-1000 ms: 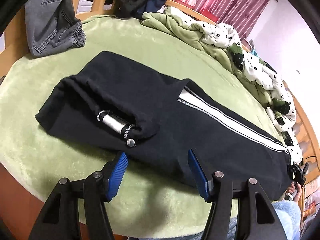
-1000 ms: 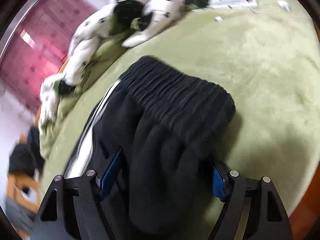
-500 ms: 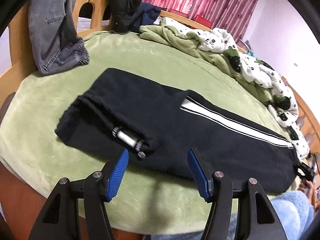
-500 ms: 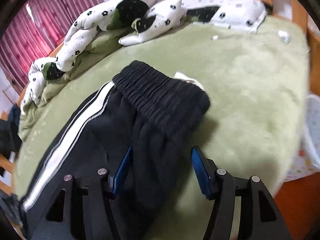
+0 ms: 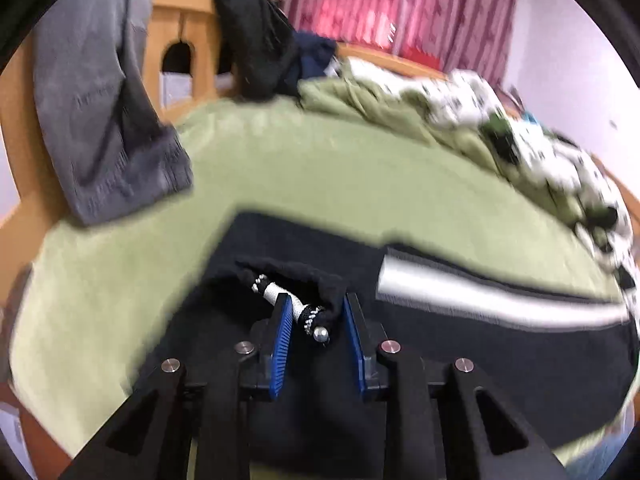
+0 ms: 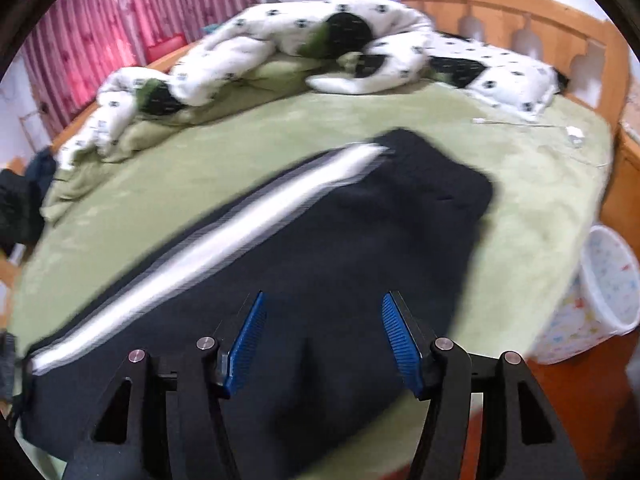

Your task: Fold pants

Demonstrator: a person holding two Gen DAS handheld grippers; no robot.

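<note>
Black pants (image 5: 460, 352) with a white side stripe (image 5: 480, 296) lie flat on a green bed cover (image 5: 320, 168). My left gripper (image 5: 316, 320) is low over the cuff end, its blue pads close around the bunched cuff and its white cord toggle (image 5: 296, 304). In the right wrist view the same pants (image 6: 328, 248) stretch away with the stripe (image 6: 224, 232) to the left. My right gripper (image 6: 324, 332) is open above the near edge of the black cloth and holds nothing.
Grey trousers (image 5: 100, 112) and dark clothes (image 5: 256, 40) hang on the wooden bed frame (image 5: 184, 20). A white spotted duvet (image 6: 280, 48) lies along the far side. A white patterned bin (image 6: 600, 292) stands beside the bed at the right.
My left gripper has moved forward onto the cuff and narrowed around it. My right gripper has pulled back from the waistband, which now lies flat.
</note>
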